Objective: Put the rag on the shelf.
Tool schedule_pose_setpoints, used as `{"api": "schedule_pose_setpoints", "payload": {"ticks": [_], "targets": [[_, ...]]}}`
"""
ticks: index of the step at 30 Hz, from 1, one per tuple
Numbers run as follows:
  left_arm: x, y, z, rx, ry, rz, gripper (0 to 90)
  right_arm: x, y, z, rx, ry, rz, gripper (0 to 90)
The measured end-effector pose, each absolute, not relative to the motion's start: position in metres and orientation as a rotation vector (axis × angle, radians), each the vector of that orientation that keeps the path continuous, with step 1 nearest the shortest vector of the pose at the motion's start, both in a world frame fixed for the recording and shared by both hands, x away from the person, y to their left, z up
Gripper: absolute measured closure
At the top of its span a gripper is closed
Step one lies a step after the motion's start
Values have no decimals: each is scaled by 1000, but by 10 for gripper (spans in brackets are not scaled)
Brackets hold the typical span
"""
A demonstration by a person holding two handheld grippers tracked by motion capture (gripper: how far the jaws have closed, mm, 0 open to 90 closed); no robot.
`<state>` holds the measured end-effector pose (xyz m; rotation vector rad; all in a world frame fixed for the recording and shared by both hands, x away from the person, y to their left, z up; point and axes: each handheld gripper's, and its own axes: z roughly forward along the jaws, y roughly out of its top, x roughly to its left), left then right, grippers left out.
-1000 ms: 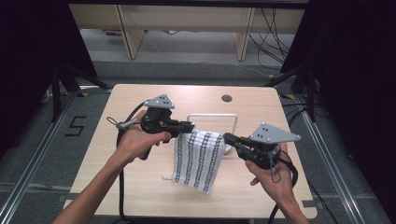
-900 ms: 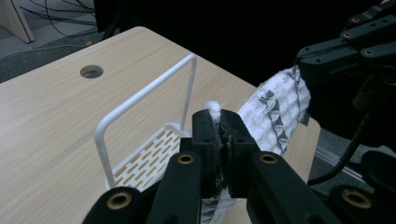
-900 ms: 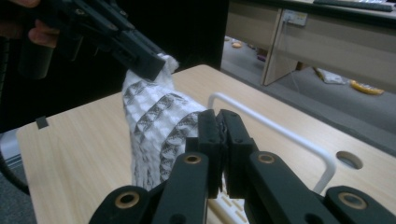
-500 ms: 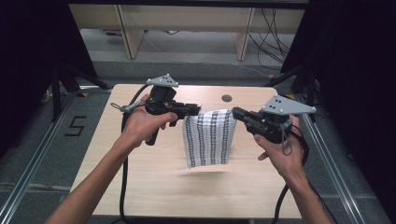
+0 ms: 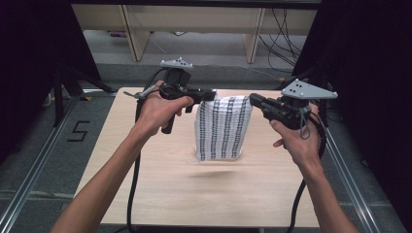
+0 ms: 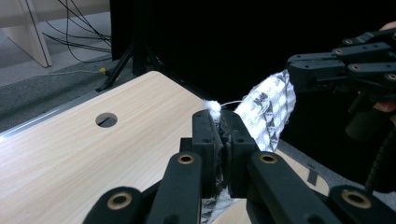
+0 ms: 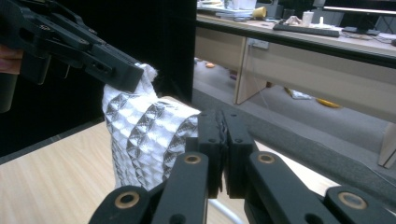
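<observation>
While a second ago the striped cloth [image 5: 223, 127] trailed on the wooden table [image 5: 121, 160], it now hangs clear at frame centre, so the lift looks done and spreading or folding can follow. At centre-left the left gripper [image 5: 210, 94] is clenched on one top corner; at centre-right the right gripper [image 5: 253, 100] clamps the other (both corners pinched tight). Count: one cloth, two grippers, one table.

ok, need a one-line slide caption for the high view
Two hand-held tongs, left and right, grip the top corners of a patterned cloth, hanging it above the wooden table.
</observation>
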<state>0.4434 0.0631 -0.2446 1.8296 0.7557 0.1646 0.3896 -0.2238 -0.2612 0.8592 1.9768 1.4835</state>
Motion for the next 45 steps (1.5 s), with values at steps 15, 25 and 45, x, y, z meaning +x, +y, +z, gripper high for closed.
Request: {"api": "schedule_pose_setpoints", "payload": {"ticks": [15,25,45], "targets": [[490,60,-252,1715,879,169,851,442,-221,-259,918,1962,1440,884],[523,54,-277,1685,960,144,849,481,-219,-281,1026,1978,1415,883],[550,60,-327,1707,1083,115,820,525,-201,-330,1181,2060,1292,866]]}}
